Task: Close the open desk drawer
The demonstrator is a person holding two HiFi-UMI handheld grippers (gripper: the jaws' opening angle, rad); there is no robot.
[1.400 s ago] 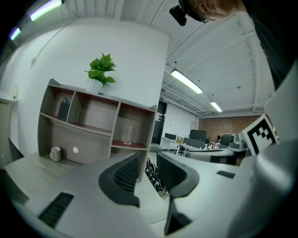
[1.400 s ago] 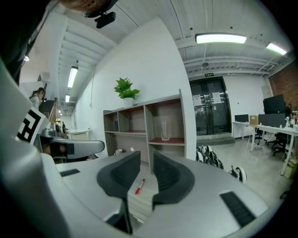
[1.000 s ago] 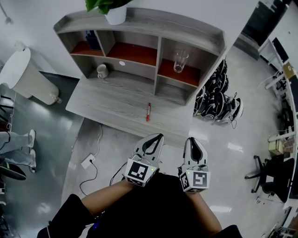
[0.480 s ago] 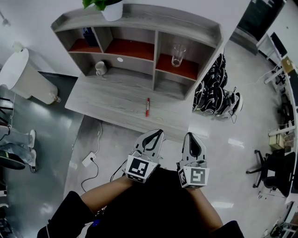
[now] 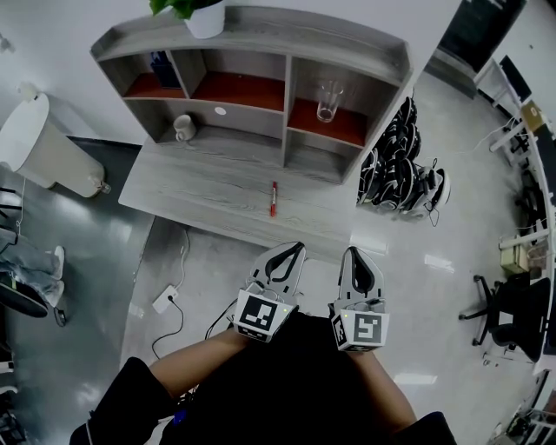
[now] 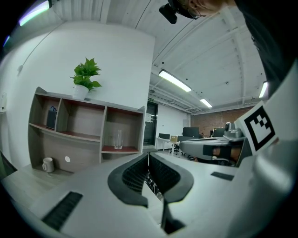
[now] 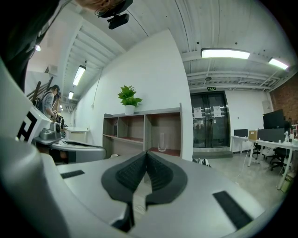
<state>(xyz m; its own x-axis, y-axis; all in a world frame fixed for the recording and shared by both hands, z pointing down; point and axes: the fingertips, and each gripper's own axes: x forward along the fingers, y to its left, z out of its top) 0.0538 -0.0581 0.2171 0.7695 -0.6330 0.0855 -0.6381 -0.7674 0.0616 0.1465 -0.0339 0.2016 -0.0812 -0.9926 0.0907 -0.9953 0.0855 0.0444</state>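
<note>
No drawer shows in any view; the front of the grey wooden desk (image 5: pixel 217 195) below its top is hidden from the head view. My left gripper (image 5: pixel 295 249) and right gripper (image 5: pixel 354 252) are held side by side just short of the desk's near edge, pointing level at it. Both are shut with nothing between the pads, as the left gripper view (image 6: pixel 148 153) and the right gripper view (image 7: pixel 147 152) confirm. A red pen (image 5: pixel 273 198) lies on the desk top ahead of the left gripper.
A shelf unit (image 5: pixel 287 61) stands on the desk with a glass (image 5: pixel 326 102), a white mug (image 5: pixel 182 129) and a potted plant (image 5: pixel 207 17). A white bin (image 5: pixel 43 148) stands left, a power strip (image 5: pixel 165 301) lies on the floor, and black gear (image 5: pixel 404 174) is piled right of the desk.
The head view has drifted slightly, so the desk sits a little higher in the picture. Both grippers stay in about the same place by the desk's edge.
</note>
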